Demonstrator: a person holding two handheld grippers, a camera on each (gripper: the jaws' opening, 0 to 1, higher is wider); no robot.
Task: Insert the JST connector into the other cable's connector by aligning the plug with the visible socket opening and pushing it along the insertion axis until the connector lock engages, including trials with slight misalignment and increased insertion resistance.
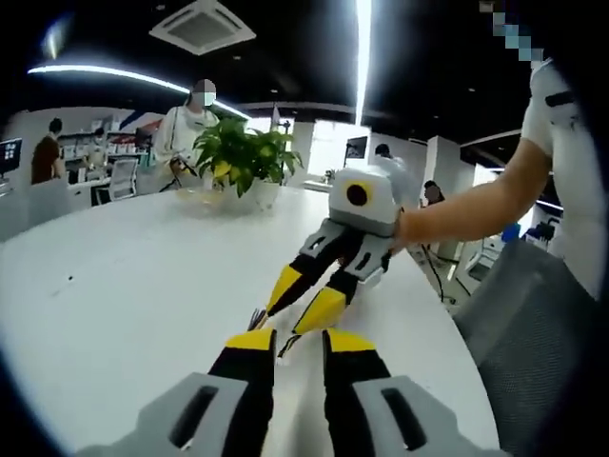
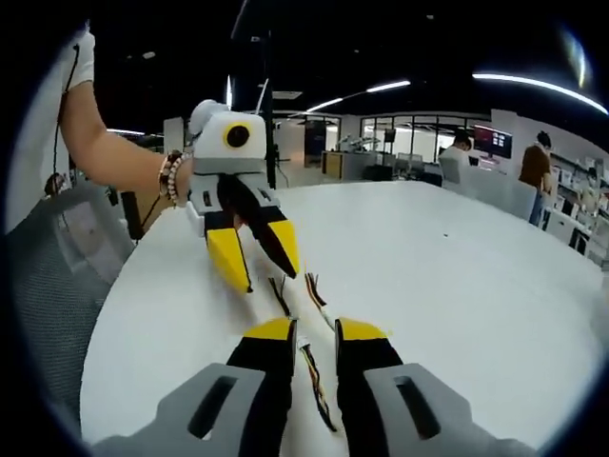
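Observation:
Two thin cables with multicoloured wires lie on the white table (image 2: 457, 286). One cable (image 2: 316, 376) runs between my right gripper's (image 2: 316, 331) jaws, which stand apart and are not clamped on it. A shorter cable end (image 2: 279, 295) lies just beyond, below the left gripper (image 2: 257, 255), whose yellow-tipped jaws are spread open above the table. In the left gripper view, a small cable end (image 1: 257, 319) lies beside the left gripper (image 1: 300, 341), and the right gripper (image 1: 303, 298) points at it from ahead. The connectors are too small to make out.
A potted plant (image 1: 243, 157) stands at the table's far side, with a person (image 1: 186, 124) behind it. A grey mesh chair (image 1: 538, 333) sits close to the table's edge. The person's arm (image 1: 476, 205) holds the right gripper. Other people sit at desks far back.

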